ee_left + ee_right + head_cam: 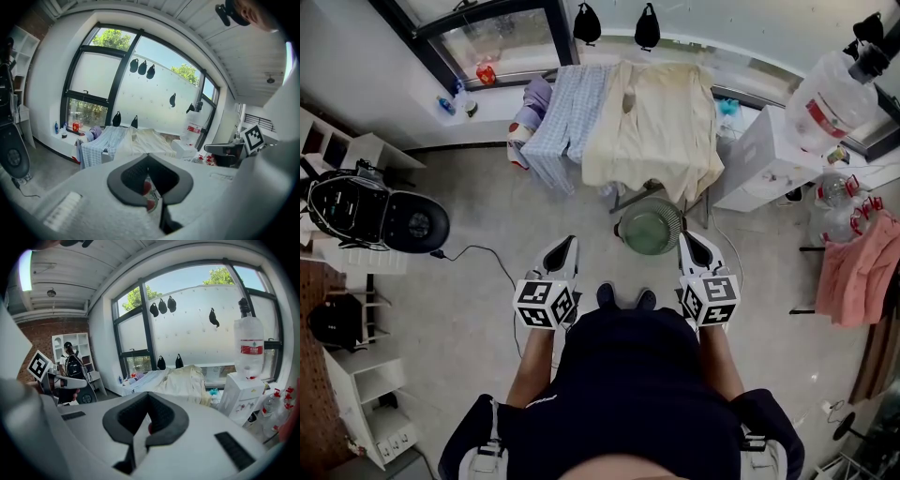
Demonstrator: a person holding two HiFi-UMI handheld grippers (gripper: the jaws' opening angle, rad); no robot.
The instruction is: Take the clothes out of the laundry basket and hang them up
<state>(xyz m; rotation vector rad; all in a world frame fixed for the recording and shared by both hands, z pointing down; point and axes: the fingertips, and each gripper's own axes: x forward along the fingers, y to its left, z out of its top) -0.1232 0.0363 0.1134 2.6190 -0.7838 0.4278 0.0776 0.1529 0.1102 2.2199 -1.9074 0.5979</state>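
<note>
Left gripper (566,246), right gripper (688,242): my jaws clenched, both empty. Laundry basket (623,234) sits between them.

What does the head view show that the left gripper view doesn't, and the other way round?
Only the head view: the green basket just ahead of the person's shoes, and a pink garment hanging at the right. Only the left gripper view: the ceiling, the trees outside, and the left gripper close up, its jaws shut. Both: the blue checked garment and the cream garment draped side by side, and the big water bottle.
</note>
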